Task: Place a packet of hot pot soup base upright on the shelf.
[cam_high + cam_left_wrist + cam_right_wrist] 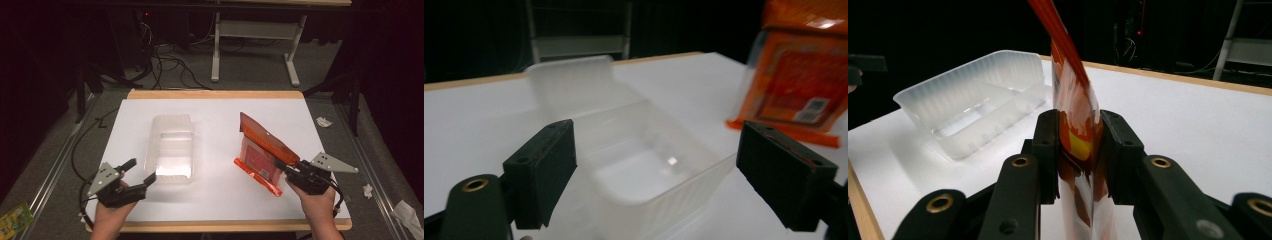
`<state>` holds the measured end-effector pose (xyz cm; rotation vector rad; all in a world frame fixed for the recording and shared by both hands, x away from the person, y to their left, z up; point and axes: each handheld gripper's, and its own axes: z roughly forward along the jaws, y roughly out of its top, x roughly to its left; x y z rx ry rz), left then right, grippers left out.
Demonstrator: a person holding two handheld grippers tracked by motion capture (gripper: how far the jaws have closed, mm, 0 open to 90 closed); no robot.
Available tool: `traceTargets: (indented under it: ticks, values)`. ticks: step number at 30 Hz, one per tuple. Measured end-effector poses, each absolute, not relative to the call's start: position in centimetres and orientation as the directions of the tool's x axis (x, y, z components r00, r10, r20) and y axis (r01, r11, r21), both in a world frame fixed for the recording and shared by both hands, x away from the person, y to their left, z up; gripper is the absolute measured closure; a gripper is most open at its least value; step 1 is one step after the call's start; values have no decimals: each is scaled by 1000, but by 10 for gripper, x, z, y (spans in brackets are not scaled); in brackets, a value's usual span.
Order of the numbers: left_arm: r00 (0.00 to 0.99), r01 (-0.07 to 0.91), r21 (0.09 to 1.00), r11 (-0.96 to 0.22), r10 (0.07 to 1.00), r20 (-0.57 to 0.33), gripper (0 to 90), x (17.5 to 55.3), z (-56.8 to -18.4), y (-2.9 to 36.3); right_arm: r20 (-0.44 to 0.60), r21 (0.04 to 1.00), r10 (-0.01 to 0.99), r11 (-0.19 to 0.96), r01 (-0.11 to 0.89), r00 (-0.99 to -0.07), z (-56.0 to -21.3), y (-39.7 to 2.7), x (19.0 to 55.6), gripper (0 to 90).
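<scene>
Right gripper (pixel 290 172) pinches an orange snack bag (pixel 262 152) upright at table's (pixel 220 107) right w/ left gripper (pixel 141 172) spread wide just before clear plastic container (pixel 170 147), mid-left.

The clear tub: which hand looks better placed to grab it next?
Probably the left. The left gripper sits open beside the tub, while the right gripper is shut on the orange bag.

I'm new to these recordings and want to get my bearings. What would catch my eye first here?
The orange bag stands out first, right of centre on the white table, its edge pinched in the right gripper. Next, the clear plastic tub left of centre, lying open. The left gripper sits at the tub's near end, jaws apart.
</scene>
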<state>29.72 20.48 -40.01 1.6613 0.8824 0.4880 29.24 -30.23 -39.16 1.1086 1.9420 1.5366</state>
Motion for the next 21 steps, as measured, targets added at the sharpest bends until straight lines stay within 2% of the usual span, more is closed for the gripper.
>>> traceTargets:
  ticks: [1, 3, 5, 6, 10, 14, 16, 21]
  values:
    - [633, 296, 952, -83, 763, -130, 177, 297, -400, 205, 145, 944, 794, 69, 323, -591, -392, -302, 292, 726]
    - [703, 287, 954, -90, 696, -146, 188, 307, -387, 154, 141, 944, 790, 75, 322, -597, -392, -302, 292, 725]
    - [738, 288, 953, -95, 656, -158, 222, 317, -383, 120, 140, 944, 789, 77, 322, -599, -392, -302, 292, 725]
    - [738, 288, 953, -95, 656, -158, 246, 317, -383, 120, 142, 944, 785, 77, 321, -603, -392, -302, 291, 725]
    - [769, 272, 953, -133, 625, -132, 317, 353, -377, 51, 143, 945, 782, 75, 319, -607, -394, -304, 291, 725]
    - [794, 255, 952, -167, 599, -107, 301, 372, -368, 22, 152, 945, 775, 68, 320, -613, -396, -306, 291, 725]
    - [809, 277, 947, -164, 571, -137, 258, 385, -362, 7, 166, 946, 766, 55, 321, -621, -396, -307, 292, 728]
    - [823, 304, 942, -144, 538, -183, 230, 392, -359, -7, 151, 959, 760, 41, 279, -632, -390, -303, 288, 735]
